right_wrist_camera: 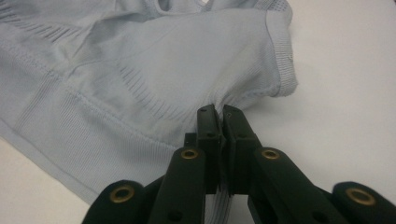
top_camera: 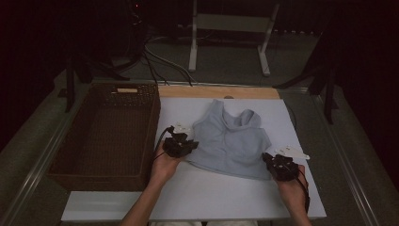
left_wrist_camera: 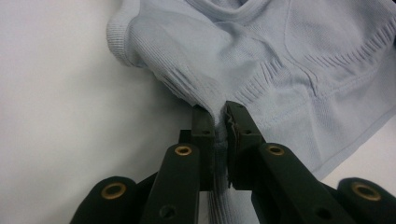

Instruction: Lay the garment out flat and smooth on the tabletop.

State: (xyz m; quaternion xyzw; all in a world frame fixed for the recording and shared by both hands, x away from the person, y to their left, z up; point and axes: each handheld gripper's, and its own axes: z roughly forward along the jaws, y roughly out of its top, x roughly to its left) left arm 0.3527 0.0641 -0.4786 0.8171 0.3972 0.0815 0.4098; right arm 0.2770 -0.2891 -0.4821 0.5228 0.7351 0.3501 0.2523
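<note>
On the white table (top_camera: 197, 197), both grippers (left_wrist_camera: 218, 119) (right_wrist_camera: 219, 114) pinch the pale blue top (top_camera: 230, 141) beside a wicker basket (top_camera: 61, 162).

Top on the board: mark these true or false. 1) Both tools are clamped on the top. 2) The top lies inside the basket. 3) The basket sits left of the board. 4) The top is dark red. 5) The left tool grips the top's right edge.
1) True: the left tool and the right tool each pinch fabric of the top between shut jaws.
2) False: the top lies on the white board, outside the basket.
3) True: in the high view the basket stands along the board's left side.
4) False: the top is pale blue.
5) False: the left tool holds its left edge; the right tool holds the right edge.
</note>
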